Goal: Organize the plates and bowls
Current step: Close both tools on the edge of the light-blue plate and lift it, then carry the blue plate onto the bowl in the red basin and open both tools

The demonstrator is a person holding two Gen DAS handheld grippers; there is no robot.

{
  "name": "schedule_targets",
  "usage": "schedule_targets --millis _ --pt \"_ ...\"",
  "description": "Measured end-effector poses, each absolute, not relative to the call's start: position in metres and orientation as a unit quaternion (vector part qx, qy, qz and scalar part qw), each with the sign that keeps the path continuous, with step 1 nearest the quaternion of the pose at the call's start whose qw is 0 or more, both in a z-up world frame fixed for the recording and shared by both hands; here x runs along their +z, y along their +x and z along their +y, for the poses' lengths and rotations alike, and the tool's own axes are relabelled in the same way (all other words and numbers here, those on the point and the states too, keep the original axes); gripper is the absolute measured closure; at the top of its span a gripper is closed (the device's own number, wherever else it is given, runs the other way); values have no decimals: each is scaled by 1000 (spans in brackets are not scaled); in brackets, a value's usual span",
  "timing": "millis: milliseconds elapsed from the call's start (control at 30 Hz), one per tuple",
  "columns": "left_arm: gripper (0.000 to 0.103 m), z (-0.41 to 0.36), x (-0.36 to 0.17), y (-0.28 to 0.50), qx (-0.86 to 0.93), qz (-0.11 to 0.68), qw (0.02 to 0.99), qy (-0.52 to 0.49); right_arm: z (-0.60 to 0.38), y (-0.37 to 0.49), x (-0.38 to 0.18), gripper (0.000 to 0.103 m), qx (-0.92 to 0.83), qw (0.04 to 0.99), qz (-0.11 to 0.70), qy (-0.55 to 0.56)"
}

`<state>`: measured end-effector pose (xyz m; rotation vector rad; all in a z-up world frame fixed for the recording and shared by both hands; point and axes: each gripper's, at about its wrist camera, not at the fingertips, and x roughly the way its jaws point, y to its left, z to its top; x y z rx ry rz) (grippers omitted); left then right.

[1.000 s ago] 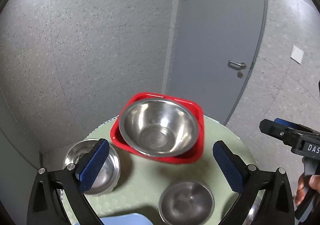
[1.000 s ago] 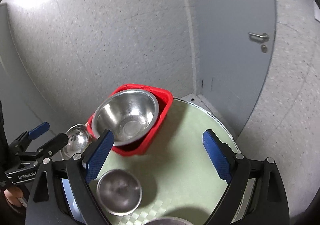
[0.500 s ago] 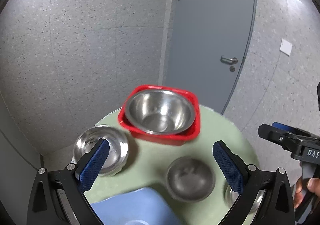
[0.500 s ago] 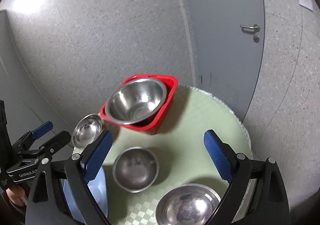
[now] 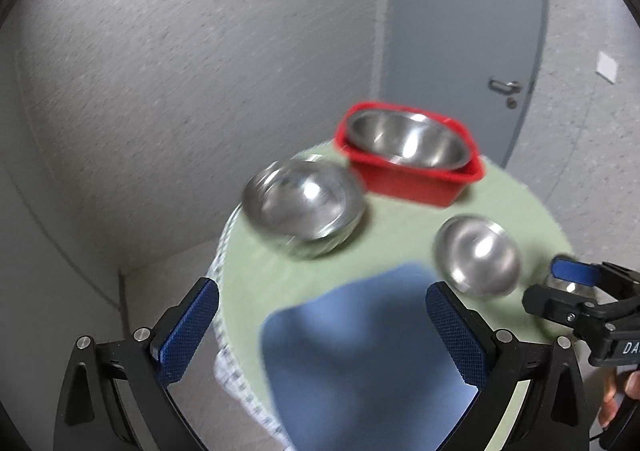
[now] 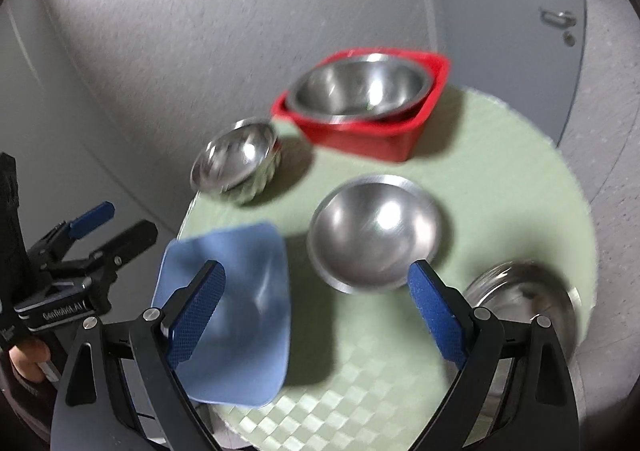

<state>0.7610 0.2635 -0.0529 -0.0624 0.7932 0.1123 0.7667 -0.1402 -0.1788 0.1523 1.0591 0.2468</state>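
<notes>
While both grippers are hovering with jaws wide and empty, the left gripper (image 5: 322, 331) is framing the blue plate (image 6: 230, 311) nearest, and the right gripper (image 6: 316, 311) is facing the middle steel bowl (image 6: 376, 229). Farther off, the large bowl (image 6: 358, 89) is sitting in the red basin (image 6: 362, 135). Judging by this, a pick is being chosen; next comes closing on one rim.

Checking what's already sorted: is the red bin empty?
No, a large steel bowl sits inside the red bin.
</notes>
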Motion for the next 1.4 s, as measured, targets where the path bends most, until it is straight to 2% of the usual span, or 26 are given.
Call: schedule_targets --millis 200,267,300,367,433,467,567,633,700,800,1100,1400 --pt "2 277 -82 752 78 419 903 -47 -120 759 -213 9 120 837 531 60" --pt "7 279 -92 753 76 434 896 -52 -115 758 -223 9 121 830 542 56" --pt "13 279 -95 755 71 439 894 -54 -112 757 -229 11 123 826 548 55" --pt "23 277 -104 758 60 456 886 -61 -107 755 -238 18 126 817 560 54" --pt "34 276 -108 762 47 467 881 -63 -104 754 -242 41 128 811 569 54" --pt "36 275 -109 763 40 471 879 -63 -102 754 -246 44 131 806 575 54" --pt "54 277 -114 766 24 479 875 -67 -99 753 -253 57 140 800 581 53" --pt "59 277 -115 768 21 481 874 -65 -98 753 -253 68 144 798 582 55" --pt "65 279 -119 769 19 480 875 -66 -97 753 -252 73 146 799 581 52" --pt "70 283 -115 771 15 476 877 -70 -98 752 -249 73 147 803 575 51" --pt "70 279 -67 767 5 434 897 -84 -108 760 -208 73 168 817 547 67" --pt "70 253 -28 832 -19 394 916 -79 -145 811 -171 72 157 842 510 79"
